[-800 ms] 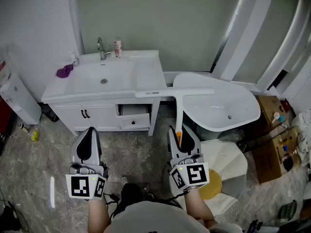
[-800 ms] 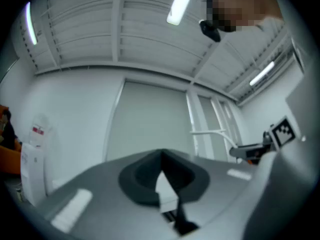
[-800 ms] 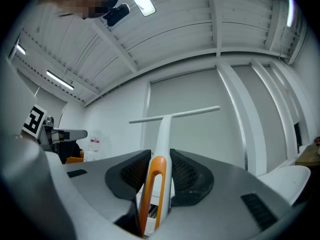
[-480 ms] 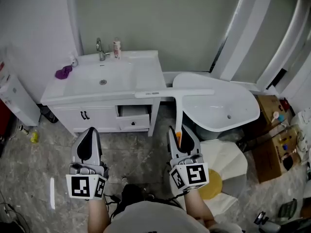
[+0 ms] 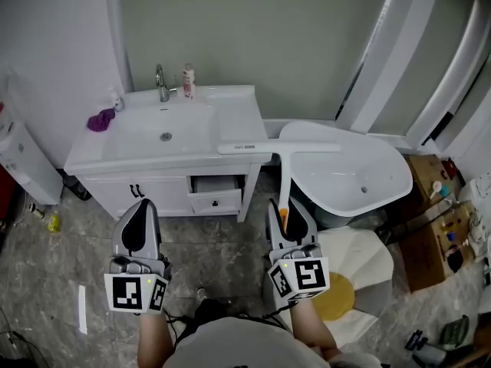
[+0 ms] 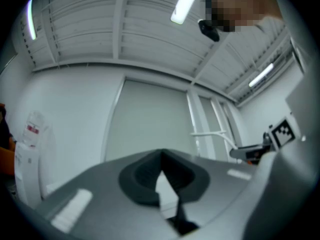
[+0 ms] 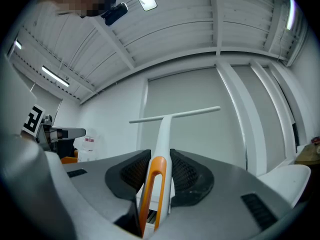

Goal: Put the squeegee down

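Observation:
The squeegee [image 5: 283,176] is white with an orange grip end. Its long blade [image 5: 276,147] points away from me and shows over the near edge of the vanity and the tub. My right gripper [image 5: 282,210] is shut on its handle. In the right gripper view the squeegee [image 7: 165,126] stands up between the black pads [image 7: 187,176], and the right gripper [image 7: 159,161] presses on it from both sides. My left gripper [image 5: 141,210] hovers over the floor to the left, shut with nothing in it. In its own view the left gripper [image 6: 161,156] shows jaws that meet at the tip.
A white vanity [image 5: 230,117] with a sink, a tap [image 5: 162,83], a small bottle [image 5: 188,78] and a purple cloth [image 5: 100,119] stands ahead. Its drawer [image 5: 217,184] is slightly open. A white bathtub [image 5: 387,159] lies to the right. Cardboard boxes [image 5: 437,232] stand at far right.
Both grippers and the squeegee keep their places. The vanity and the tub have slid slightly lower in the head view.

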{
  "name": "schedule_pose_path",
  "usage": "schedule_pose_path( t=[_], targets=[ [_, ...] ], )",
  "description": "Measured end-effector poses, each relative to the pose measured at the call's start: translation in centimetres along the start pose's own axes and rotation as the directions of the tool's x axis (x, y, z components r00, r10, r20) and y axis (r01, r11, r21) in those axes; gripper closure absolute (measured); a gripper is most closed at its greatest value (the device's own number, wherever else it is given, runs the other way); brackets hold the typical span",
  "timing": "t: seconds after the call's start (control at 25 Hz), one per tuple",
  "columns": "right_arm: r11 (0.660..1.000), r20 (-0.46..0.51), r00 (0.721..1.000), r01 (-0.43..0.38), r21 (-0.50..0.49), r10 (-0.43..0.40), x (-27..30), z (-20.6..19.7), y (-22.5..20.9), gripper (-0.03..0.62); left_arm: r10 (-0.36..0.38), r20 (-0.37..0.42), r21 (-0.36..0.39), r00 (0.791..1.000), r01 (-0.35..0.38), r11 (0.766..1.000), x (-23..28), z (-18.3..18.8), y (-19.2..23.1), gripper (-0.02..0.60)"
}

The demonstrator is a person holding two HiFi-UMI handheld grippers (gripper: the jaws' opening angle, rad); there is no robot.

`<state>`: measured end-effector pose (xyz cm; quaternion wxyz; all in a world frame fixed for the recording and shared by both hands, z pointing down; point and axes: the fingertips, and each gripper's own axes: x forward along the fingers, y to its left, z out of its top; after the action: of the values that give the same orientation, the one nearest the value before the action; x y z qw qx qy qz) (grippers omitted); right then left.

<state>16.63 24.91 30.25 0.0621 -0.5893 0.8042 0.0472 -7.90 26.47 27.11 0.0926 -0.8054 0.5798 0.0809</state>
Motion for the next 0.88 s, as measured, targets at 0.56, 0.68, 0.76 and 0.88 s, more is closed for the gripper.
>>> schedule_pose_path(
  t=[0.56, 0.68, 0.76, 0.88],
  targets=[
    [0.999, 0.021, 0.999, 0.04, 0.015, -0.04, 8.6, -1.0, 3.1, 0.476, -0.044, 0.025, 0.001, 0.999, 0.044, 0.999, 5.9, -1.2, 7.8, 0.575],
    [0.999, 0.021, 0.999, 0.047, 0.009, -0.047, 9.5, -1.1, 3.7, 0.476, -0.05, 0.025, -0.005, 0.998, 0.05, 0.999, 6.4, -1.7, 9.0, 0.575],
    [0.999, 0.02, 0.998, 0.053, 0.008, -0.053, 9.9, -1.2, 4.0, 0.476, -0.052, 0.025, -0.011, 0.998, 0.053, 0.999, 6.5, -2.0, 9.6, 0.575],
    [0.998, 0.012, 0.998, 0.06, 0.002, -0.06, 10.3, -1.5, 4.2, 0.476, -0.054, 0.022, -0.019, 0.998, 0.055, 0.998, 6.8, -2.5, 10.2, 0.575]
  ],
)
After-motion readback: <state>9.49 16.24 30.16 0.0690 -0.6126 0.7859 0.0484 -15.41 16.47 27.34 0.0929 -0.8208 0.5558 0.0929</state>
